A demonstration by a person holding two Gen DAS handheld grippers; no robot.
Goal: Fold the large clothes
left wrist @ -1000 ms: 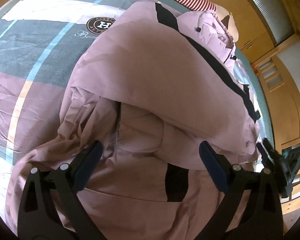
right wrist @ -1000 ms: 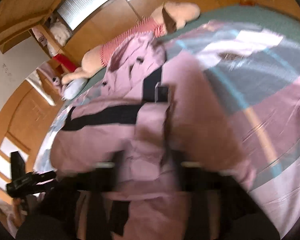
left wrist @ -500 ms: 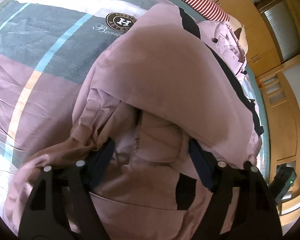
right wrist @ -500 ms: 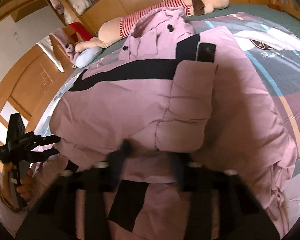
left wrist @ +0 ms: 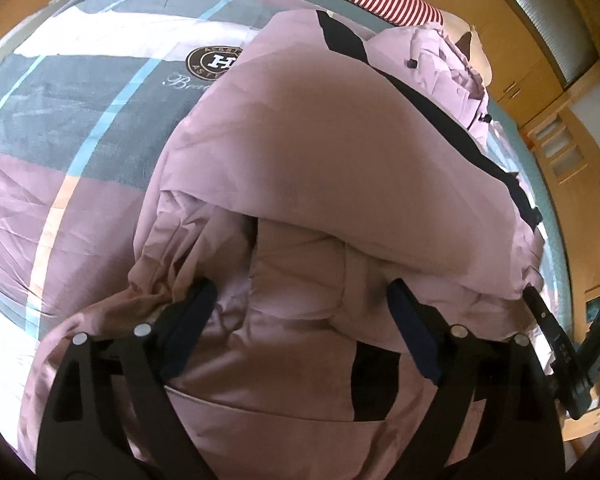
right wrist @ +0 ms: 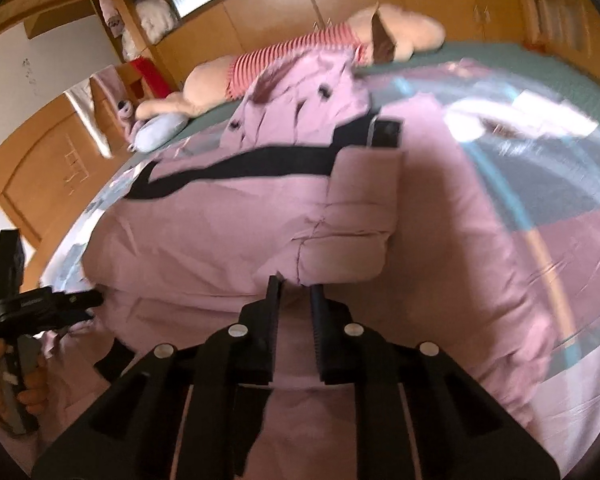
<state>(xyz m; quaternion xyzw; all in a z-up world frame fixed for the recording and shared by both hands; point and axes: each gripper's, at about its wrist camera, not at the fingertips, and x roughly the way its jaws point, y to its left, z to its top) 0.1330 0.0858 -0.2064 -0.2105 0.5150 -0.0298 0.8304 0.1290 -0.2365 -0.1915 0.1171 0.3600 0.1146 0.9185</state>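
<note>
A large pink padded jacket [left wrist: 340, 160] with black stripes lies folded on the bed, and its folded sleeve [right wrist: 356, 220] rests on top. My left gripper [left wrist: 302, 296] hovers over the near hem. Its jaws stand wide and are opening, with puffy fabric between them, not clamped. My right gripper [right wrist: 295, 294] is at the jacket's [right wrist: 220, 232] near edge. Its jaws are narrow and closing, pinching a fold of pink fabric. A hand [right wrist: 20, 392] holds the left gripper [right wrist: 84, 300] at the far left. The right gripper [left wrist: 534, 300] shows at the jacket's right edge.
The bed cover [left wrist: 80, 120] is plaid in grey, pink and white with a round logo [left wrist: 214, 62]. A plush toy in a red-striped shirt [right wrist: 300, 48] and a pale blue pillow [right wrist: 160, 132] lie at the head. Wooden wardrobes [left wrist: 540, 60] line the walls.
The right gripper's jaws went from wide apart to nearly together on the jacket's edge, and its view rolled. The left jaws narrowed, then widened again over the hem.
</note>
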